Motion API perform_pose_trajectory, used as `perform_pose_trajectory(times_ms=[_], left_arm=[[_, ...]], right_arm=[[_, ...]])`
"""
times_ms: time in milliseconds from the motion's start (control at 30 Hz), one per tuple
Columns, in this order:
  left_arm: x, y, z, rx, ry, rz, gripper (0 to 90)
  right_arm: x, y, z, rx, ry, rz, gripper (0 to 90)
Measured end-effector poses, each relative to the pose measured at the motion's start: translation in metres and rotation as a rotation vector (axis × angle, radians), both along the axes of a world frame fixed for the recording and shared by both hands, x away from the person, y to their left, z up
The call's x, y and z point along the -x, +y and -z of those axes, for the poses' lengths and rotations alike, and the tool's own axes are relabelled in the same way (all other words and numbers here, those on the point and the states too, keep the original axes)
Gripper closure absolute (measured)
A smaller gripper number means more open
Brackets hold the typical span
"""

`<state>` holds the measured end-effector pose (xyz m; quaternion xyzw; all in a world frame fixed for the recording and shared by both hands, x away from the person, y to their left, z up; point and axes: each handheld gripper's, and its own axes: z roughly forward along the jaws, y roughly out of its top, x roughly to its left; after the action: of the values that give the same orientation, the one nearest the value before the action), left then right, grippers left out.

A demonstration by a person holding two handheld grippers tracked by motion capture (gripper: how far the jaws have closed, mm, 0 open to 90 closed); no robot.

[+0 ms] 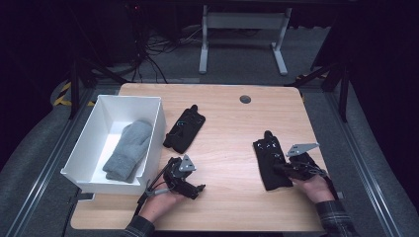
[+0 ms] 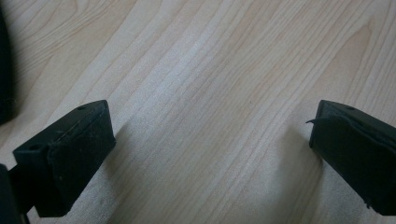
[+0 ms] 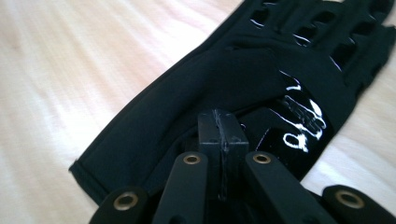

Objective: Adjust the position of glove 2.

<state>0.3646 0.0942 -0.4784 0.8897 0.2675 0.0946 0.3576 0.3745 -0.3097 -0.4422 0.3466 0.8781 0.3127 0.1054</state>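
Right gripper [image 1: 285,168]: lower right of the high view, held in the person's right hand [image 1: 316,186]; in the right gripper view its jaws are pressed together [image 3: 222,135] on top of a black glove [image 3: 224,84]. Whether any cloth is pinched between them I cannot tell.
Black glove under it [image 1: 270,163]: flat on the table right of centre, fingers toward the top of the high view — white lettering shows on its glossy back patch in the right gripper view.
Left gripper [image 1: 195,190]: lower centre-left of the high view, held in the left hand [image 1: 159,203], just right of the white box's near corner; a grey three-cornered plate [image 1: 187,164] sits on top.
Left gripper's jaws: spread wide in the left gripper view [image 2: 210,140], with bare wood between the two black pads [image 2: 79,149] — nothing held.
Second black glove [image 1: 184,129]: upper centre-left of the high view, lying just beside the right wall of the box, well apart from the first glove.
White box [image 1: 155,129]: left part of the table, open on top.
Grey mitten [image 1: 128,149]: inside the box, lying lengthwise on its floor.
Table [image 1: 232,123]: light wood, with a small dark round grommet [image 1: 245,99] near its far edge.
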Motion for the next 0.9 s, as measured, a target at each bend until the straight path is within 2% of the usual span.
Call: perform_pose_trajectory(times_ms=[267, 367, 467, 567, 600, 633, 767, 900], left_arm=[[0.0, 0.0, 0.0, 0.0, 0.001, 0.001, 0.3], [0.0, 0.0, 0.0, 0.0, 0.0, 0.001, 0.3], [0.0, 0.0, 0.0, 0.0, 0.0, 0.002, 0.3], [0.0, 0.0, 0.0, 0.0, 0.0, 0.002, 0.3], [0.0, 0.0, 0.0, 0.0, 0.0, 0.002, 0.2], [0.0, 0.0, 0.0, 0.0, 0.0, 0.002, 0.2], [-0.001, 0.0, 0.0, 0.0, 0.0, 0.003, 0.3], [-0.001, 0.0, 0.0, -0.001, 0.0, 0.004, 0.3]], right_arm=[[0.016, 0.016, -0.001, 0.017, -0.005, -0.07, 90.0], [0.018, 0.017, -0.005, 0.005, -0.039, -0.071, 90.0], [0.011, 0.015, -0.01, -0.012, -0.063, -0.048, 90.0], [0.006, 0.014, -0.01, -0.012, -0.068, -0.041, 90.0], [-0.004, 0.012, -0.01, -0.009, -0.073, -0.022, 90.0], [-0.004, 0.012, -0.01, -0.009, -0.073, -0.022, 90.0], [-0.019, 0.01, -0.006, 0.008, -0.064, 0.003, 90.0], [-0.023, 0.01, 0.004, 0.042, -0.032, 0.004, 90.0]])
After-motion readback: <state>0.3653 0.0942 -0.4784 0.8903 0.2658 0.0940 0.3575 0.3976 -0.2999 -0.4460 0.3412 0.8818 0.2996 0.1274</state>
